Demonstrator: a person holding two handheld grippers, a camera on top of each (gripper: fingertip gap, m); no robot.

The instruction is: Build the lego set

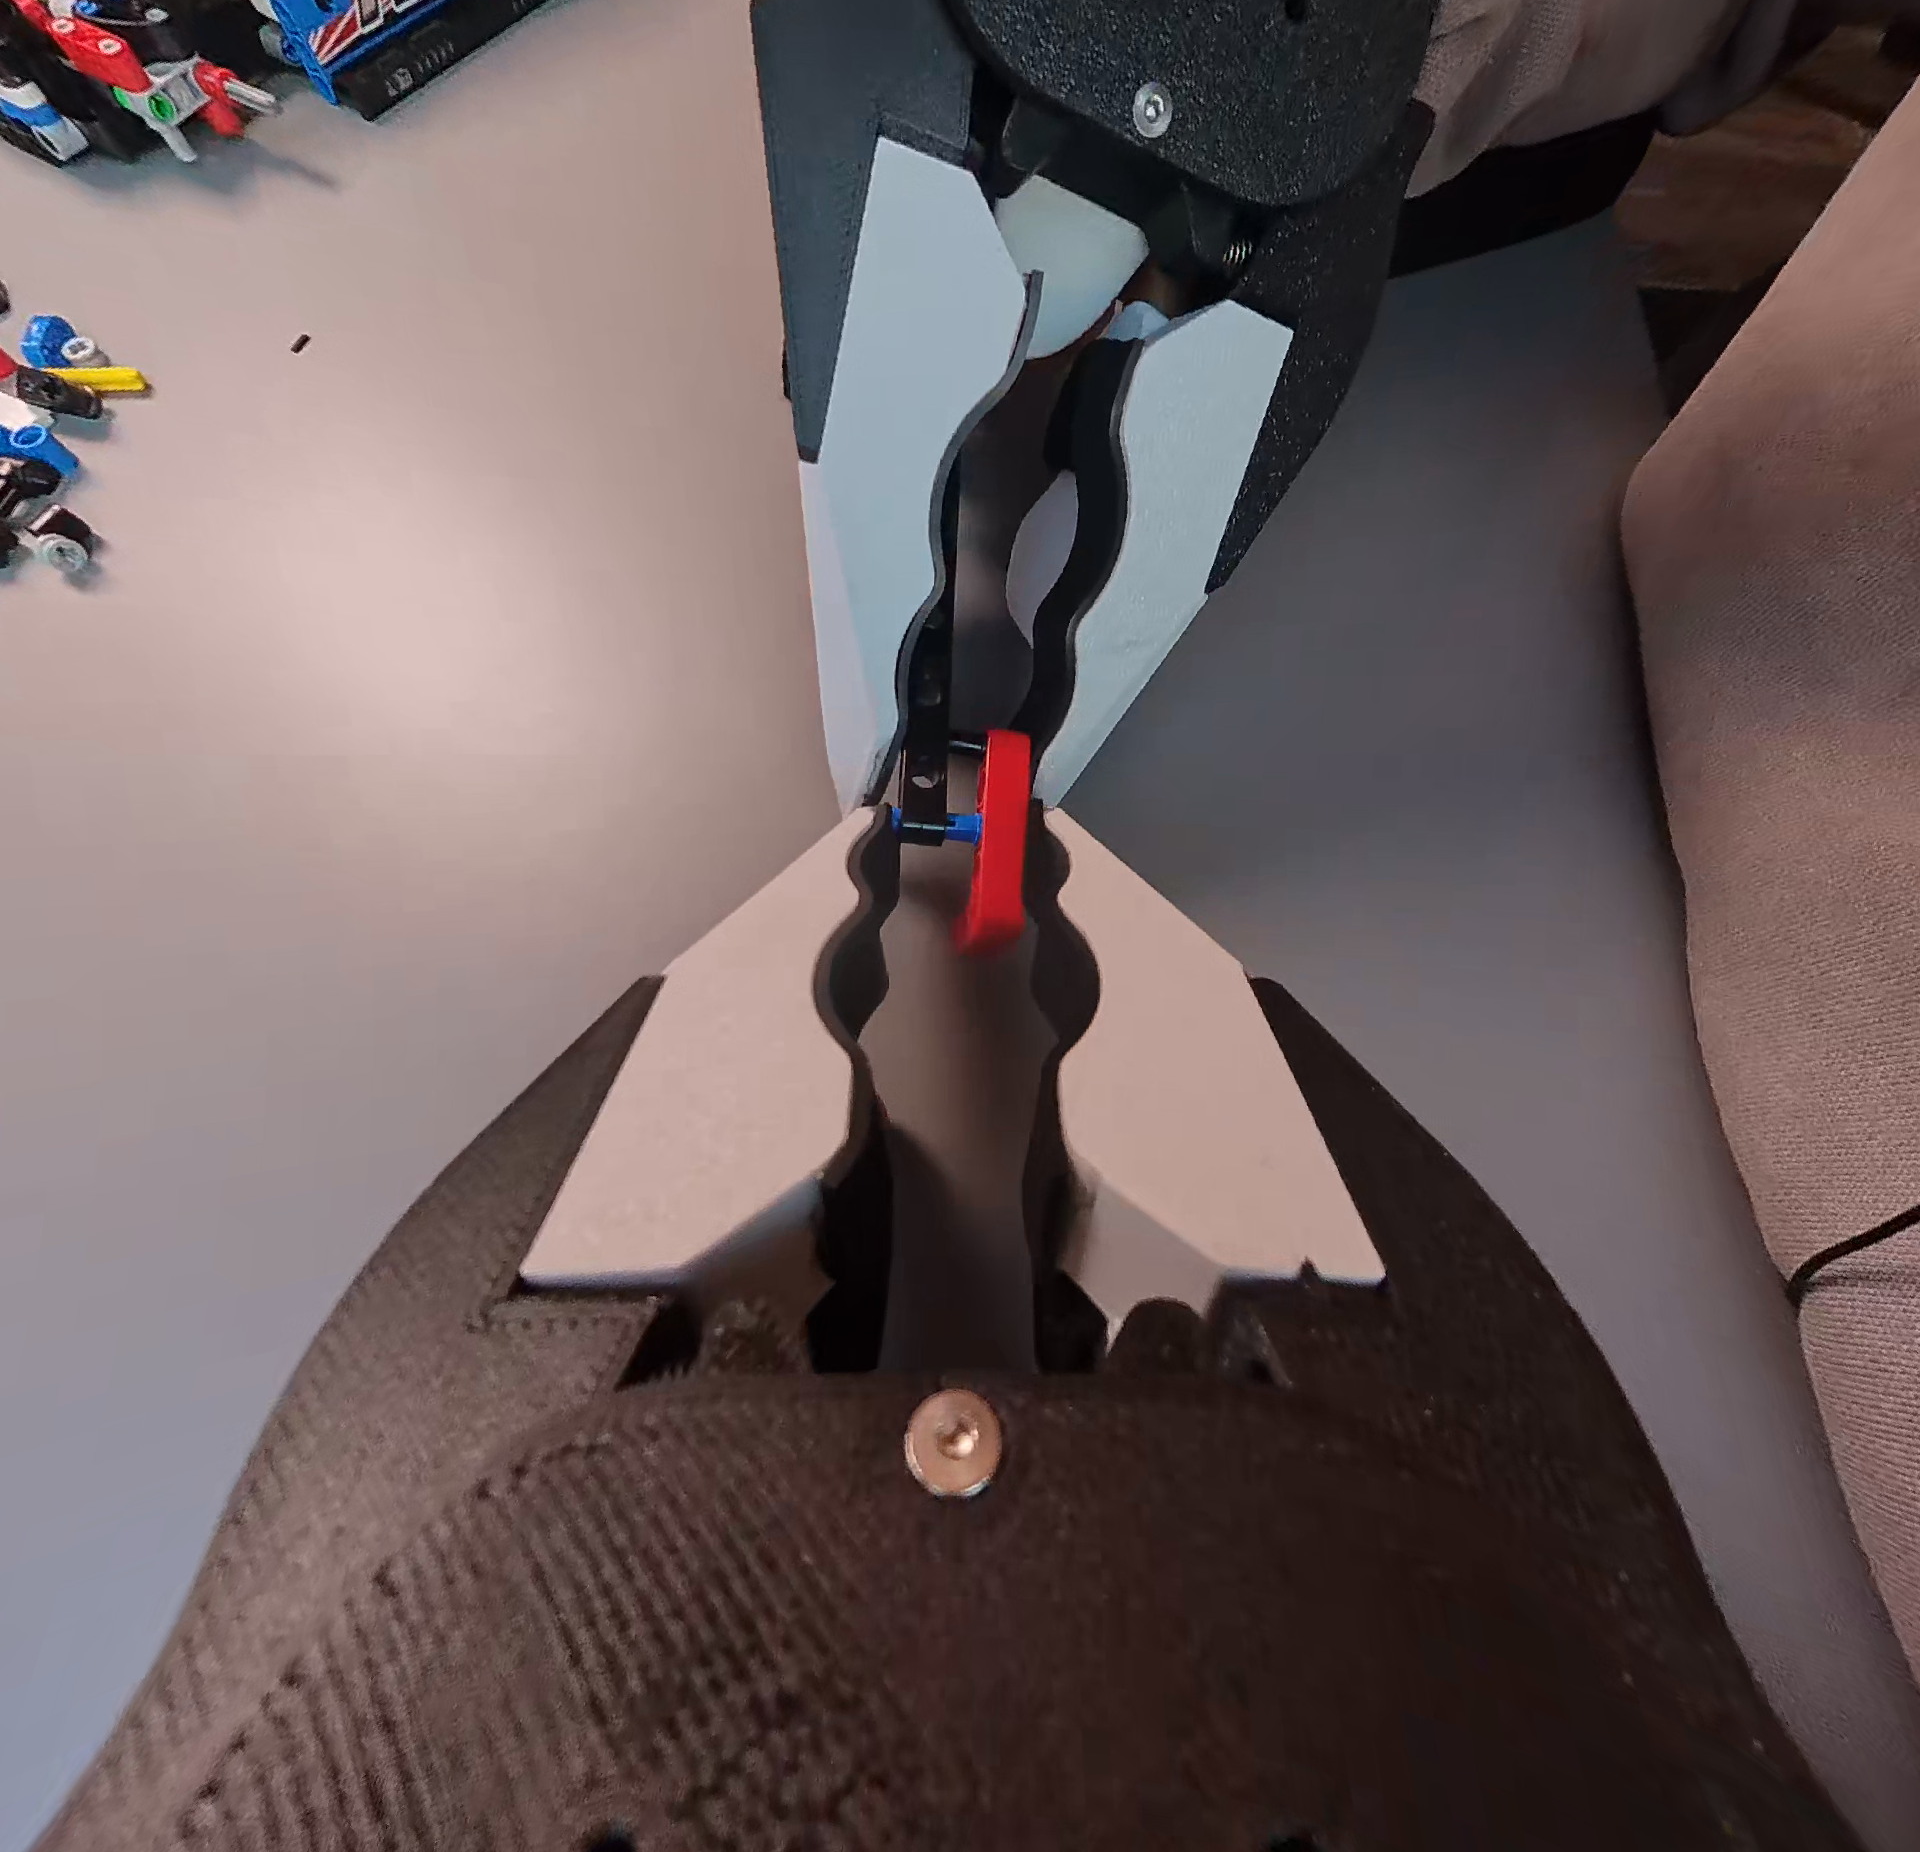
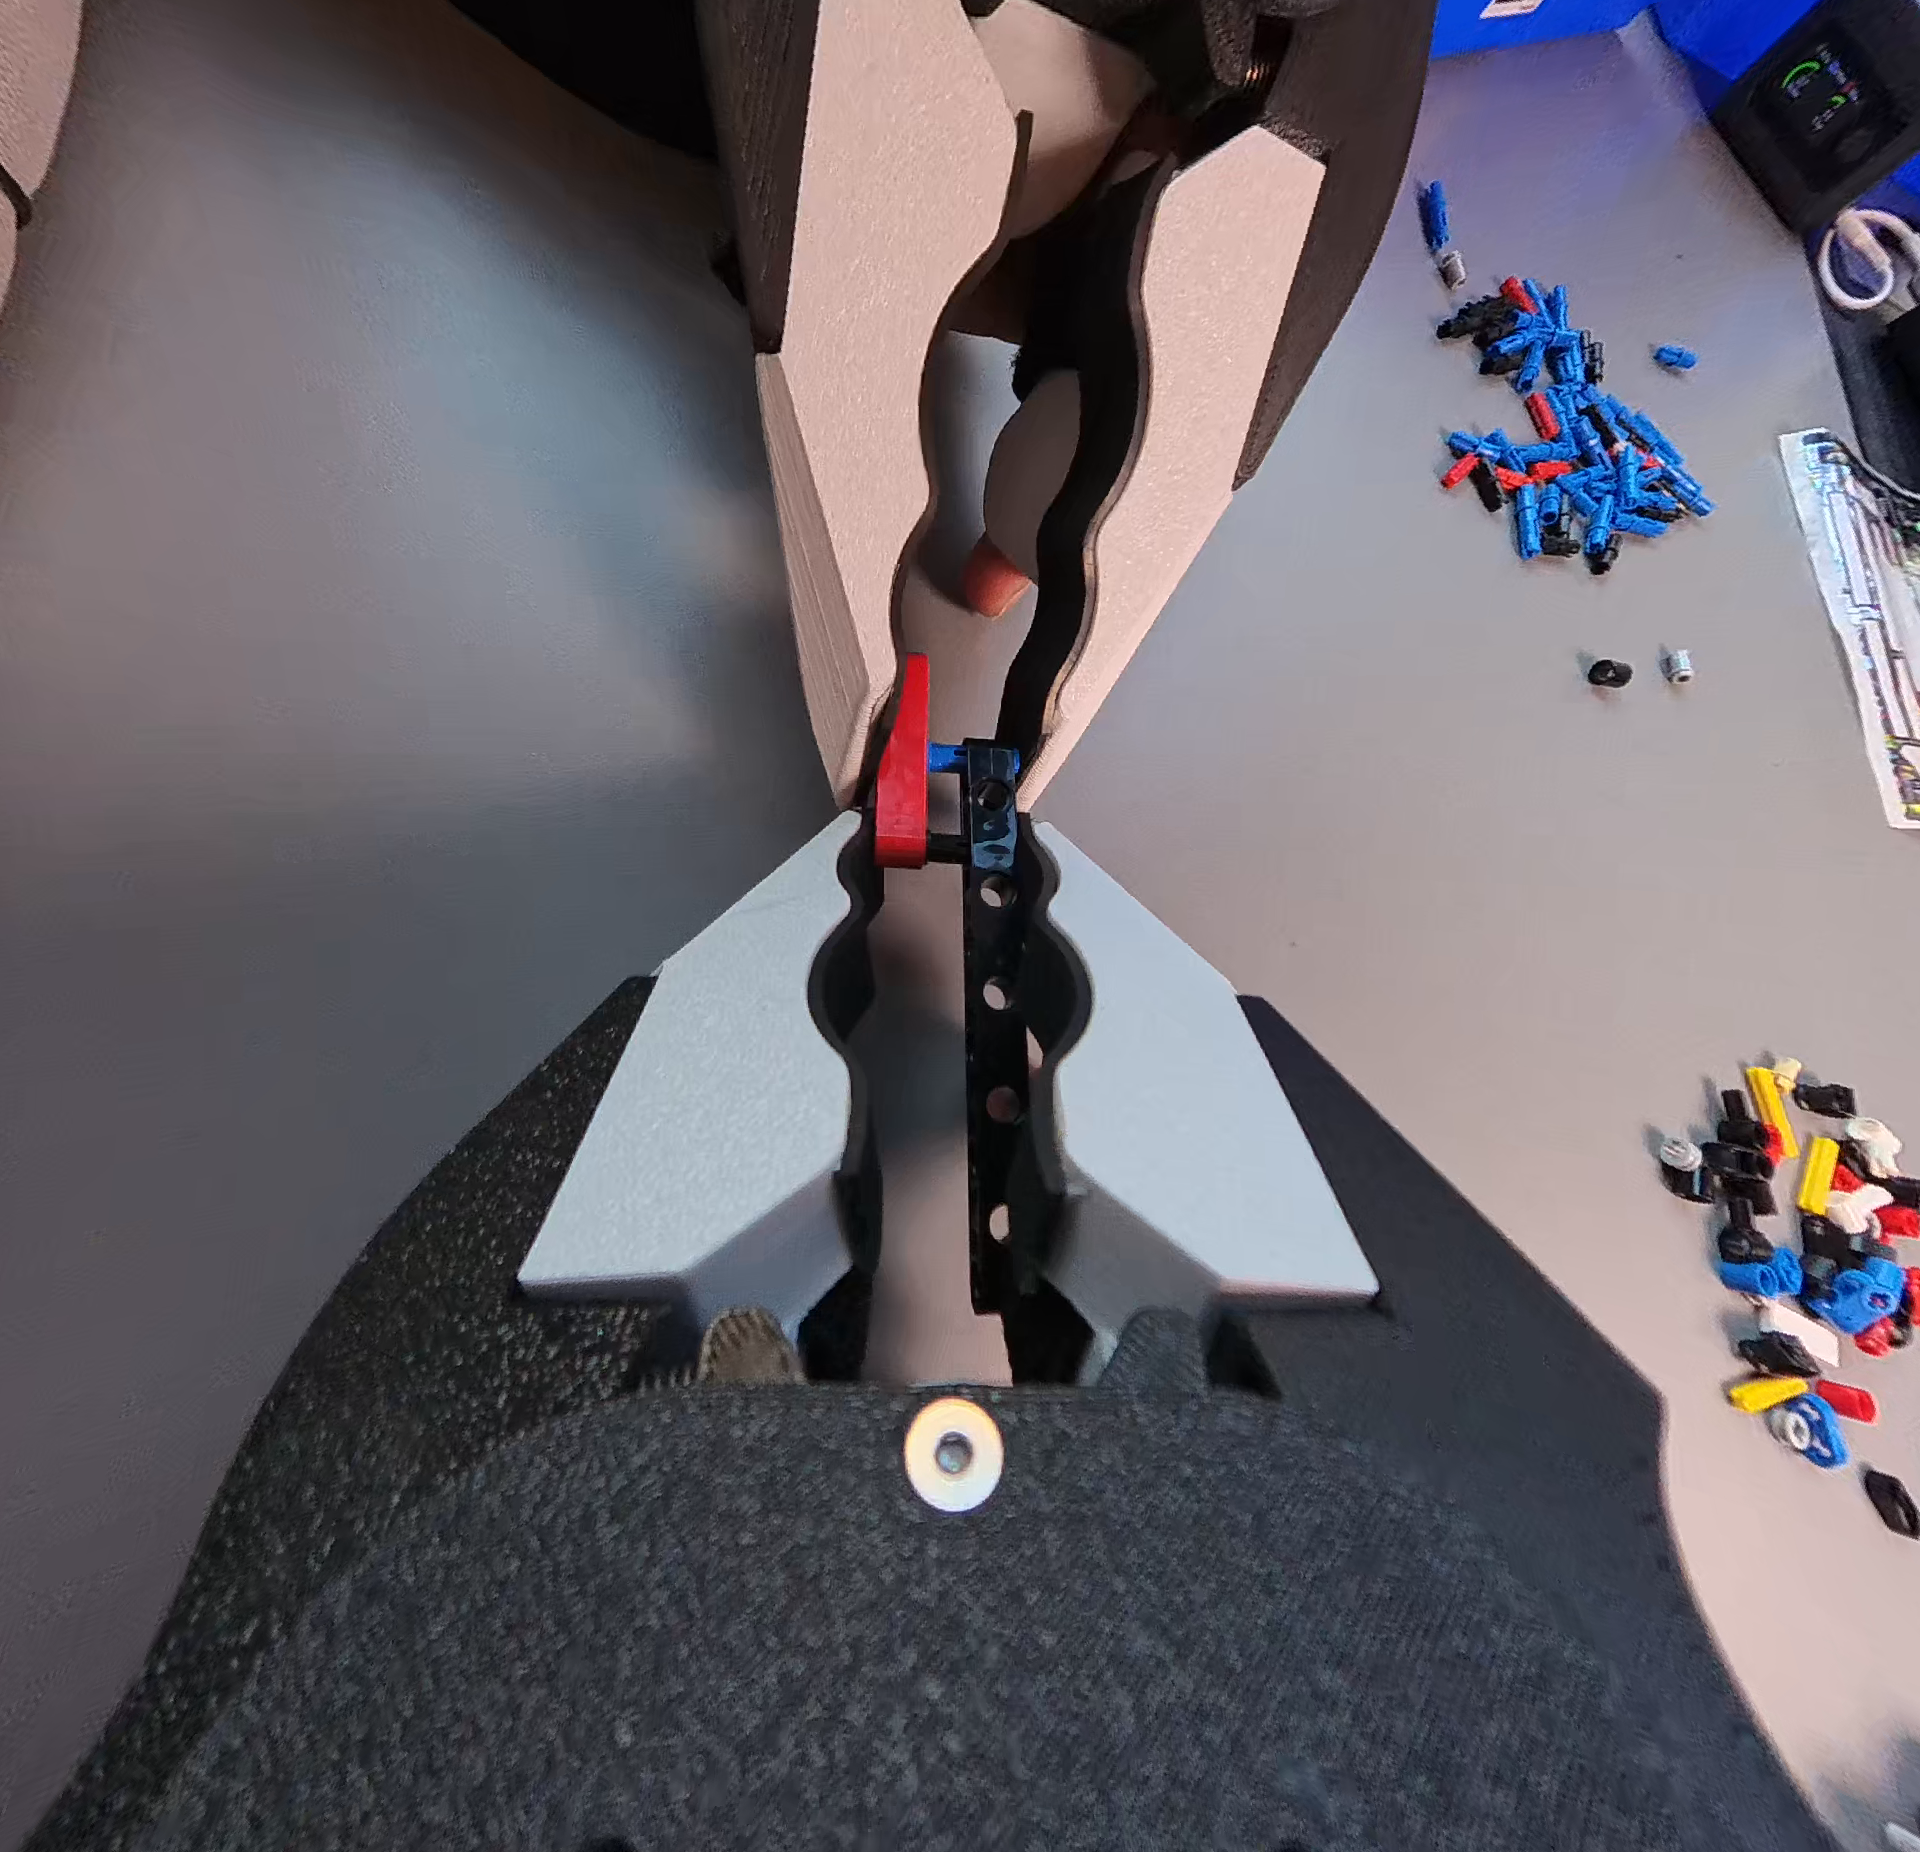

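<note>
A red curved Lego piece is joined by a blue pin and a black pin to the end of a long black beam with holes. My left gripper grips the red piece, which lies against its right finger. My right gripper holds the black beam along its right finger. The two grippers meet tip to tip above the grey table. In the left wrist view the right gripper comes down from the top. In the right wrist view the left gripper does the same, with the red piece in it.
A partly built red, blue and white model stands at the far left, with loose pieces nearby. A pile of blue pins, mixed pieces, a printed sheet and a black device lie to the right. A beige sleeve shows. Only a small space, under 4 cm, lies between the two pairs of fingers.
</note>
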